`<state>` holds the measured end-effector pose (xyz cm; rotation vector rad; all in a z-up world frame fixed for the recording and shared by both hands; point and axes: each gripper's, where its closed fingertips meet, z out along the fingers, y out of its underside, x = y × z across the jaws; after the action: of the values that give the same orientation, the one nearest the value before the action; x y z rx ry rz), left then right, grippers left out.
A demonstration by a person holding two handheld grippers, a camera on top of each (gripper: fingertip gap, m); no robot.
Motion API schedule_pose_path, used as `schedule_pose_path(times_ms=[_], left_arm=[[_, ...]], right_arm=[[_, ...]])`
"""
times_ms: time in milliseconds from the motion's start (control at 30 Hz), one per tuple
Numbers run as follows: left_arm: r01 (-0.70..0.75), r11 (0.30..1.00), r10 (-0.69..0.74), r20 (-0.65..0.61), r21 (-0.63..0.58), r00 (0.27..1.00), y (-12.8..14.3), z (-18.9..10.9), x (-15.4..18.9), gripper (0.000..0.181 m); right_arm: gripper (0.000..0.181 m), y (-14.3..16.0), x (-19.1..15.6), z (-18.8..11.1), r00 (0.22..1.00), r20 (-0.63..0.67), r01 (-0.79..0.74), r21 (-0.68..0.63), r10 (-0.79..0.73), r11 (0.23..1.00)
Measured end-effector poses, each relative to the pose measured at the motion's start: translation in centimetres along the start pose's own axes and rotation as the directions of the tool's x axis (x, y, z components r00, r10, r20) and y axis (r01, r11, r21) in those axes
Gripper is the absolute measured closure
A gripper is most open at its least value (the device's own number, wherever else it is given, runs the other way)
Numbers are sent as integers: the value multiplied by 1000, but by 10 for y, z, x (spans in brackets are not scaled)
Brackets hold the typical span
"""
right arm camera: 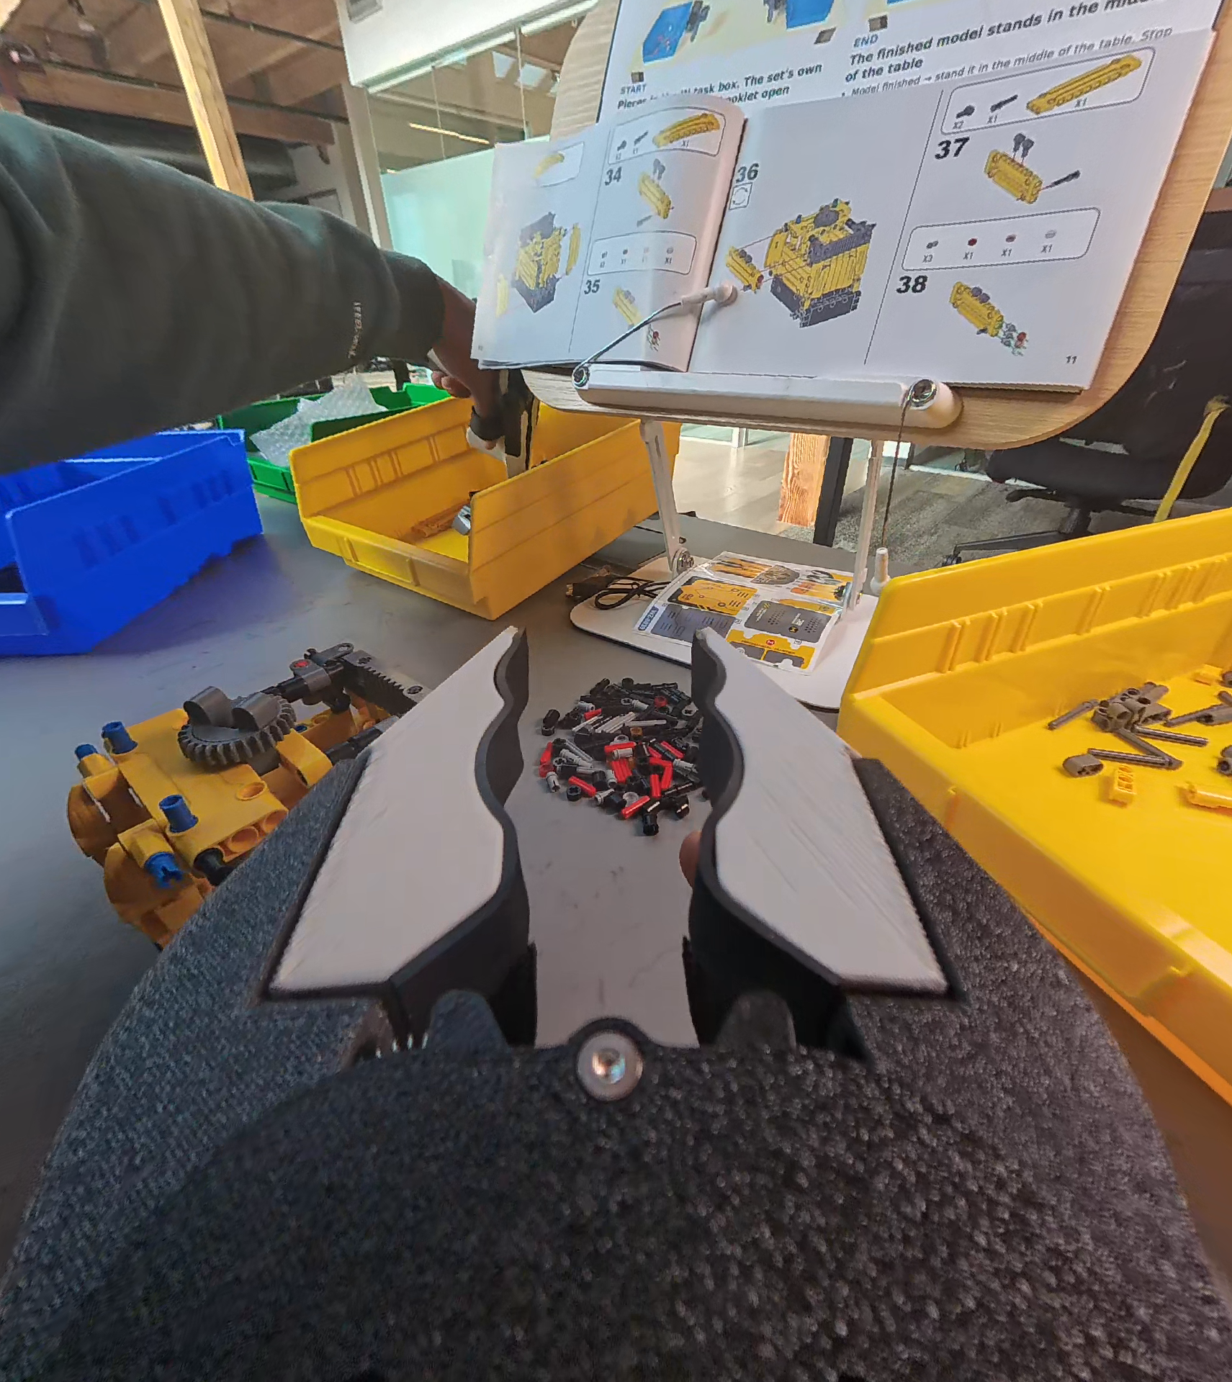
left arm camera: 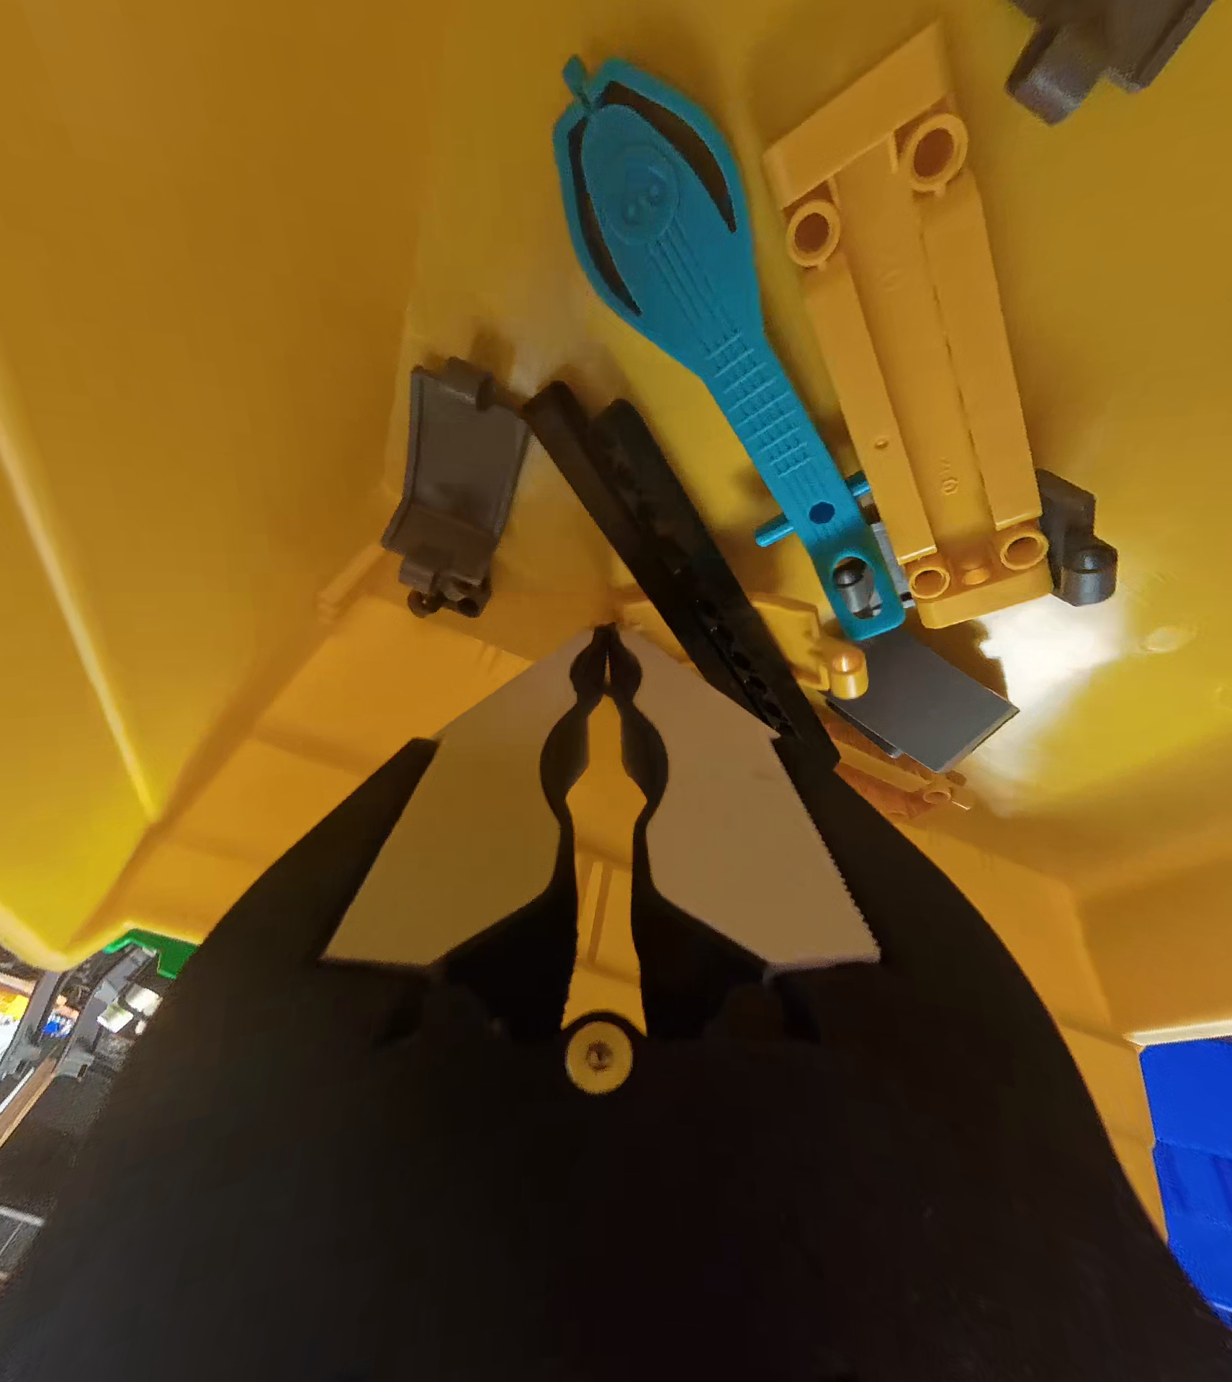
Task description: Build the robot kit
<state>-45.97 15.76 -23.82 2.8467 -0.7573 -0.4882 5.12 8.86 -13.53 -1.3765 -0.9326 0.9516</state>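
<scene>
Left gripper point(left arm camera: 604, 636): inside the far yellow bin point(left arm camera: 186, 374), fingers closed tip to tip with nothing seen between them, tips at the bin floor just left of a long black beam point(left arm camera: 680, 568).

Nearest parts: black beam, lying diagonally, its near end over a grey flat panel point(left arm camera: 927, 714); a dark grey curved panel point(left arm camera: 452, 486) just beyond the tips to the left; a teal lever tool point(left arm camera: 702, 299) and a yellow ribbed panel point(left arm camera: 919, 359) farther right. Judgement: a clean pick here calls for parting the fingers first and approaching the beam across its width, since neighbouring pieces crowd and overlap it.

Right gripper point(right arm camera: 609, 658): held above the grey table point(right arm camera: 36, 935), fingers apart and empty, aimed at a heap of small black and red pins point(right arm camera: 616, 748).

Surroundings: part-built yellow model point(right arm camera: 209, 778) near left; second yellow bin point(right arm camera: 1046, 860) of grey parts near right; blue bin point(right arm camera: 74, 538) far left; instruction booklet point(right arm camera: 822, 247) on a stand beyond.
</scene>
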Motion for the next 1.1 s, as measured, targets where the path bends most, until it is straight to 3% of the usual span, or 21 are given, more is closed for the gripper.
schedule_pose_path(times_ms=[167,467,567,700,867,1033,1100], left_arm=[[-60,997,60,0,47,998,3,-7,13,181],[-66,985,66,2,160,998,14,-49,24,181],[-71,982,57,84,174,995,12,-46,17,181],[-89,992,83,75,86,994,16,-24,27,169],[-77,995,81,-77,57,994,15,-10,55,167],[-12,967,73,-232,255,970,-10,-33,78,167],[7,952,59,-205,307,977,-14,-40,69,168]], right_arm=[[138,1,0,0,1000,0,4,-5,-4,1000],[138,0,-5,0,1000,6,21,-6,-21,1000],[139,-1,-7,1,1000,10,28,-5,-28,1000],[139,1,-6,1,999,1,39,-15,-39,999],[139,4,-3,1,1000,-1,29,-22,-29,999],[139,5,-4,2,1000,6,25,-28,-25,999],[139,7,-5,2,1000,8,26,-32,-26,999]])
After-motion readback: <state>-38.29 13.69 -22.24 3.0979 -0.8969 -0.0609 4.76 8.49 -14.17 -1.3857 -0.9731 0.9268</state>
